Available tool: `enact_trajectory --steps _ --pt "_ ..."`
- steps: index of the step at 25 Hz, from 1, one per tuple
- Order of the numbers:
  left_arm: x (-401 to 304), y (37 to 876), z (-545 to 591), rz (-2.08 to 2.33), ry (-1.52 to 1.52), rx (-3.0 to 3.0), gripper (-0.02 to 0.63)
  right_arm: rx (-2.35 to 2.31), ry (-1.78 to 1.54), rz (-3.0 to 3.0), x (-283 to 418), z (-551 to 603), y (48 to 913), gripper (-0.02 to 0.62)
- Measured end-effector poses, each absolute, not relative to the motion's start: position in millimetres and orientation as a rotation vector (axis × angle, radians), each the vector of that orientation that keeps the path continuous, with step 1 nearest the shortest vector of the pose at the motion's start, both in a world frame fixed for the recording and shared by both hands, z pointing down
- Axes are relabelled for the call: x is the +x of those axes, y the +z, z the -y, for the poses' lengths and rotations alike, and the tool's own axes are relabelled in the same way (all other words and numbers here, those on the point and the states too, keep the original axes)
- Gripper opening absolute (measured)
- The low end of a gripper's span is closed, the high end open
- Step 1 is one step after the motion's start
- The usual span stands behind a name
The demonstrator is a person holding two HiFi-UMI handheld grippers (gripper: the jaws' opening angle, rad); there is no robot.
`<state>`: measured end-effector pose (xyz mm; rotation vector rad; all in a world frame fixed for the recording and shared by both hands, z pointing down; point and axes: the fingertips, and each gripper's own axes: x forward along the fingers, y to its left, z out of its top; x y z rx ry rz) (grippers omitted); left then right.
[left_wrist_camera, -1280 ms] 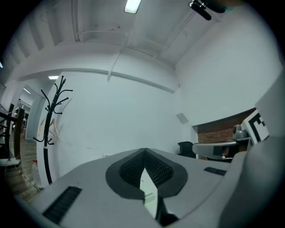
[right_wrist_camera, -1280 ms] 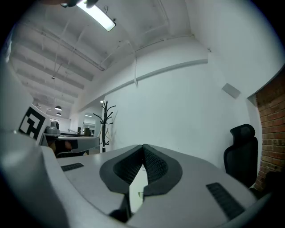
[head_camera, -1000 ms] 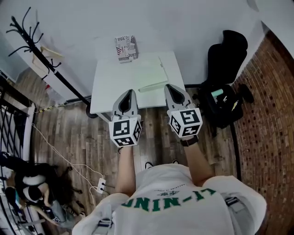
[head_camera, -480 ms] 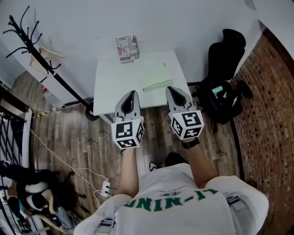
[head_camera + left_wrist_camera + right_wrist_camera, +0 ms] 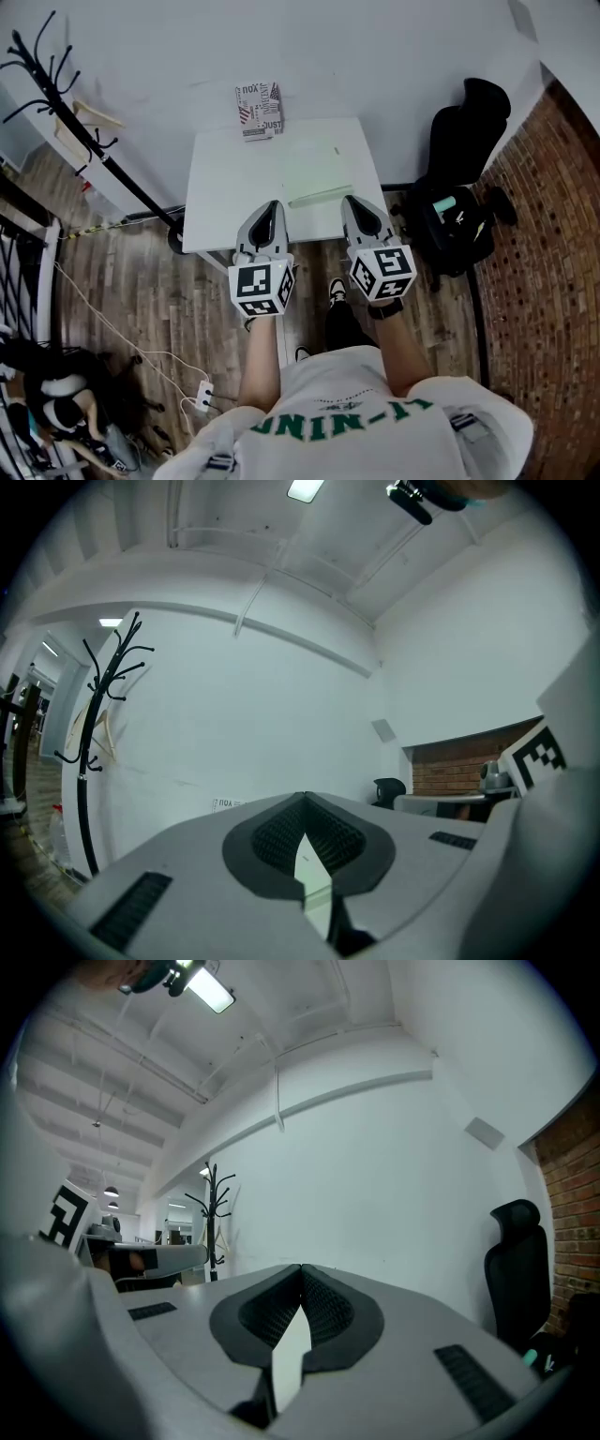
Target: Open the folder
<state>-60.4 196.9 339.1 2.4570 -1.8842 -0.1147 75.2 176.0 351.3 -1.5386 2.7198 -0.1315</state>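
A pale green folder lies closed on the right half of the white table, seen in the head view. My left gripper hangs over the table's near edge, left of the folder, its jaws shut and empty. My right gripper hovers just in front of the folder's near edge, tips together, holding nothing. Both point level toward the wall. In the left gripper view the jaw tips meet with a sliver of the folder showing between the pads. The right gripper view shows its tips closed against the white wall.
A printed box stands at the table's far edge against the wall. A black coat rack stands to the left, a black office chair and a dark bag to the right. Cables lie on the wooden floor.
Both grippers have dropped slightly and moved forward toward the table. The person has stepped closer, so the table sits nearer in the view.
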Motion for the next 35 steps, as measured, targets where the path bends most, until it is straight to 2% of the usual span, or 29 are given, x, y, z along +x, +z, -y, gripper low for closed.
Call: enact_trajectory --steps 11,20,35 --pt "-30.4 305.7 -15.9 1.998 -0.103 2.459 0.014 -1.305 -0.143 -2.782 78.8 12.6 329.0 0.017" --pt "3.3 321.1 101.0 2.038 -0.052 2.384 0.014 -1.184 -0.246 -2.871 103.8 136.8 349.3 0.017" --pt "12.0 375.1 201.2 1.903 -0.004 2.412 0.014 -1.189 -0.567 -2.993 107.6 222.8 449.6 0.029"
